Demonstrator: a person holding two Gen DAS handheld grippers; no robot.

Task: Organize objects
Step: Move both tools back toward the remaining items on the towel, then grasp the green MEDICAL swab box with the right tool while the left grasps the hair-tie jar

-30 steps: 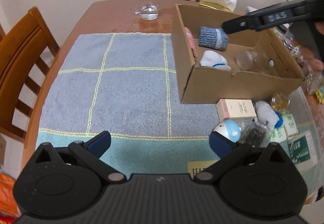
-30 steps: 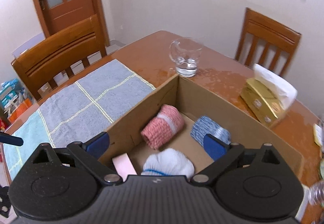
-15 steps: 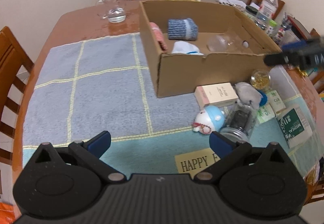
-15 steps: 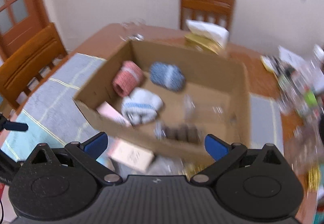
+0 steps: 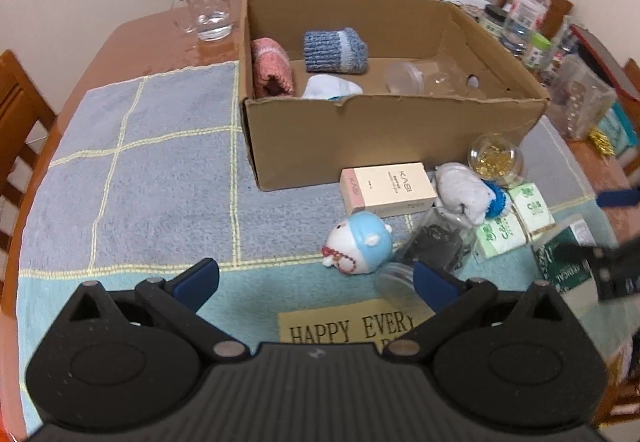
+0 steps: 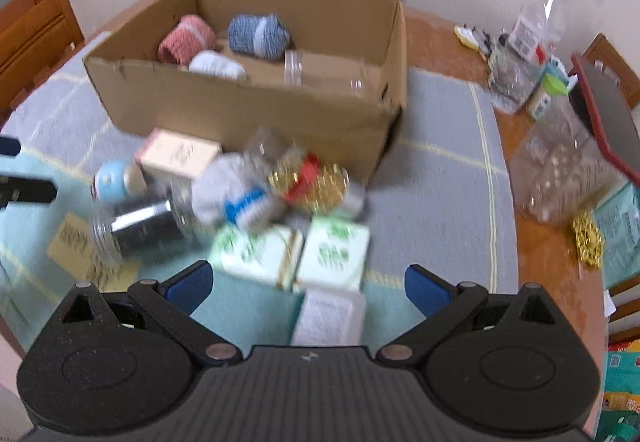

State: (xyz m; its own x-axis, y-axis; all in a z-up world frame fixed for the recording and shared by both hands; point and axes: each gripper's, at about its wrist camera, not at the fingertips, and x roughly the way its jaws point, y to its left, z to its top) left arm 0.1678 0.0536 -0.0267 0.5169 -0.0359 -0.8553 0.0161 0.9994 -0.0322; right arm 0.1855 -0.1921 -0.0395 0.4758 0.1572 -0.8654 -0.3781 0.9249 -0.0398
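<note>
Two open tools hang over a pile of loose things in front of the cardboard box (image 5: pixel 392 138).
From the left: the left tool (image 5: pixel 316 278), jaws wide and empty, has the blue toy (image 5: pixel 362 242) just ahead of its right finger; the right tool (image 6: pixel 306 280), also wide and empty, hangs directly over the green-and-white packets (image 6: pixel 296 252). Their long side runs across its jaws, so the right hand looks nearer to the next pick, with the box just beyond on the bench (image 5: pixel 132 38).
</note>
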